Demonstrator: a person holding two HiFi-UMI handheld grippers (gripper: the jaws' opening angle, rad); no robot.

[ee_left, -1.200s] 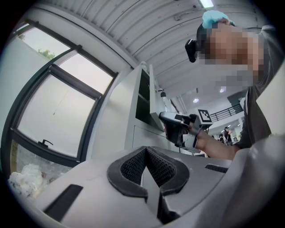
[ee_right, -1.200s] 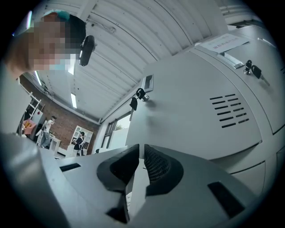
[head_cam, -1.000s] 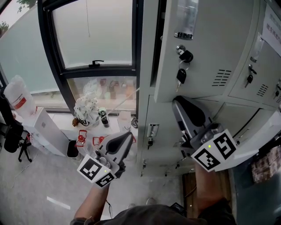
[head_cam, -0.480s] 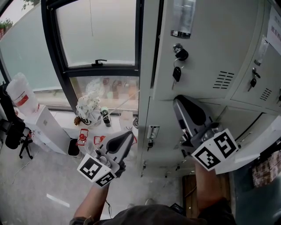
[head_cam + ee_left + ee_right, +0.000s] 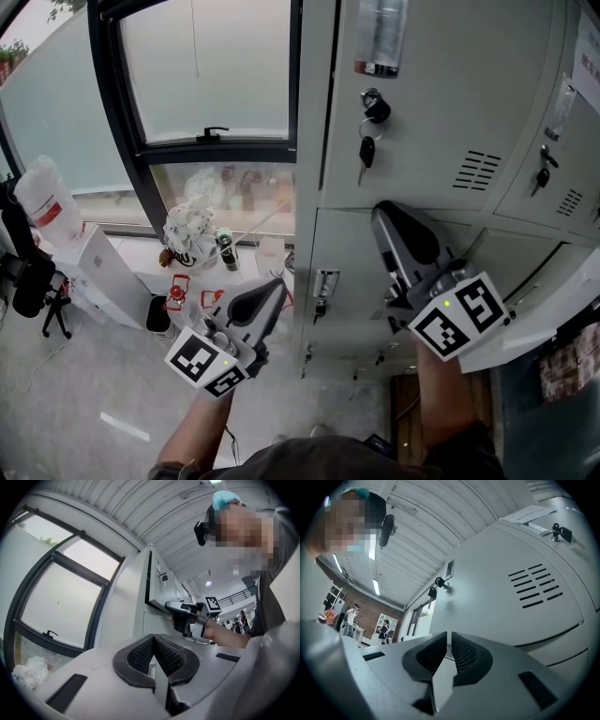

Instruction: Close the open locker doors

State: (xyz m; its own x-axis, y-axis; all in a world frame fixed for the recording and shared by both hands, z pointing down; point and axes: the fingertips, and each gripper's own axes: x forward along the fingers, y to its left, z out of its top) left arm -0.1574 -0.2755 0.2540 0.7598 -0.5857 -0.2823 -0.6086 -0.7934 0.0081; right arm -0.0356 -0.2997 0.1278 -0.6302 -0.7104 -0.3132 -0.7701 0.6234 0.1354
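Listing from nearest the wearer outward, with changes noted.

1. Left gripper (image 5: 261,302): held low, off the left edge of the locker bank, over the floor. Jaws pressed together and empty. No change.

2. Right gripper (image 5: 392,225): raised to the bottom edge of the upper locker door (image 5: 431,112). Jaws all but together, with only a thin slit between the pads and nothing in it. Contact with the door looks likely but cannot be confirmed.

3. Upper locker door: hung with keys (image 5: 367,150). Changed: the dark gap (image 5: 330,103) along its left edge has narrowed over the last second, and the face now lies flatter to the bank. Judged nearly shut but not yet latched, so a little more push seems needed.

4. Lower door (image 5: 548,314): at the bank's lower right corner, standing swung out. Judged the next item of work.

5. Window (image 5: 206,75): beyond the bank's left edge, with clutter on the floor below it. Unchanged and not part of the task.
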